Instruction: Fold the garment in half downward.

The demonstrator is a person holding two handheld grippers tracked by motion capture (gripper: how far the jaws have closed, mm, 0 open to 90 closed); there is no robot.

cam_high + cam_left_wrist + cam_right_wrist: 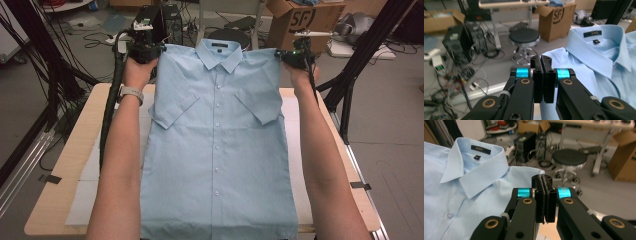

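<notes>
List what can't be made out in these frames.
- Shirt hem: cut off by the high view's bottom edge.
- Collar label text: too small, both gripper views.
- Cloth between the left gripper jaws and right gripper jaws: hidden by the shut jaws.

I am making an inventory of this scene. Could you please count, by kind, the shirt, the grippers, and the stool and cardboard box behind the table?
Light blue shirt: 1
Grippers, left gripper and right gripper, each shut on a shoulder of the shirt: 2
Black round stool: 1
Cardboard box: 1
Total: 5
</notes>
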